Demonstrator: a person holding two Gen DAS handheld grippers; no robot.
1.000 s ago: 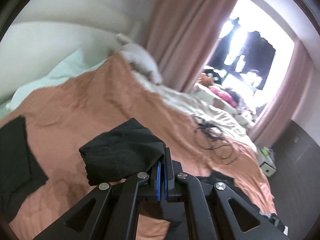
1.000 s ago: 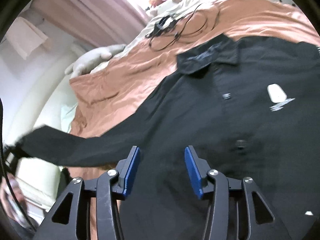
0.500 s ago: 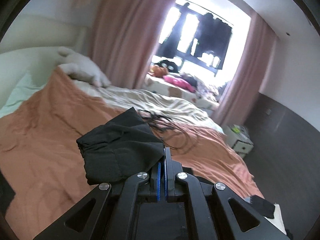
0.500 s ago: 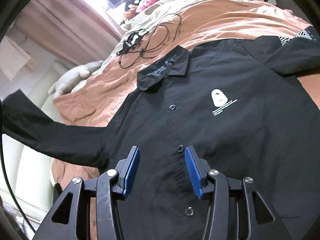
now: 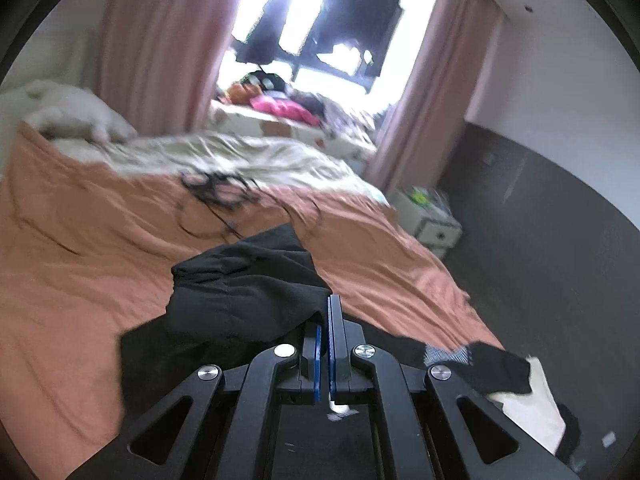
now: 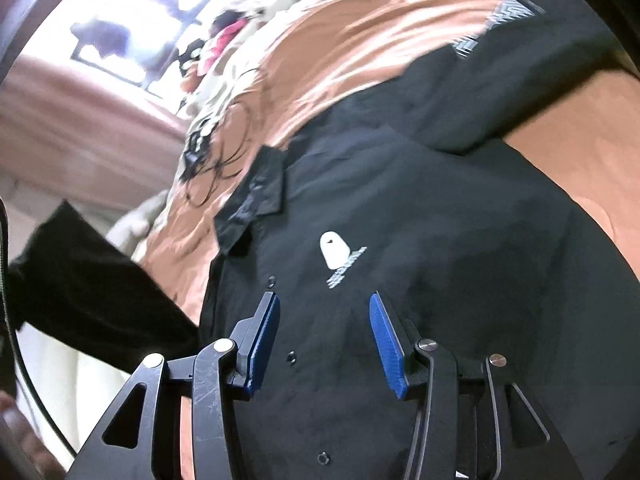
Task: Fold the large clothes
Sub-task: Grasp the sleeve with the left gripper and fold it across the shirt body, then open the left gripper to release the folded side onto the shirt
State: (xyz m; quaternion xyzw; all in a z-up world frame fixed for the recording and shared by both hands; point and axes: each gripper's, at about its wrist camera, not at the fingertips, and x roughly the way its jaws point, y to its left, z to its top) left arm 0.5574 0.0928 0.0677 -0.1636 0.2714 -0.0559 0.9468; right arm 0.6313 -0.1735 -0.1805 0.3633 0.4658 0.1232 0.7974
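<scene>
Left gripper (image 5: 325,320) pinches the black shirt's sleeve (image 5: 244,292) – right gripper (image 6: 322,320) hangs spread over the shirt (image 6: 420,240), gripping nothing

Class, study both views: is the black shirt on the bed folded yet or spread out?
Mostly spread: the black shirt lies front-up on the orange bedcover, collar and logo showing; only one sleeve is lifted, pinched in the left gripper.

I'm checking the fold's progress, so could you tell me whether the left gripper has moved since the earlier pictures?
Yes. The left gripper, shut on the black shirt sleeve, has swung away from the cream headboard toward the bright window.
</scene>
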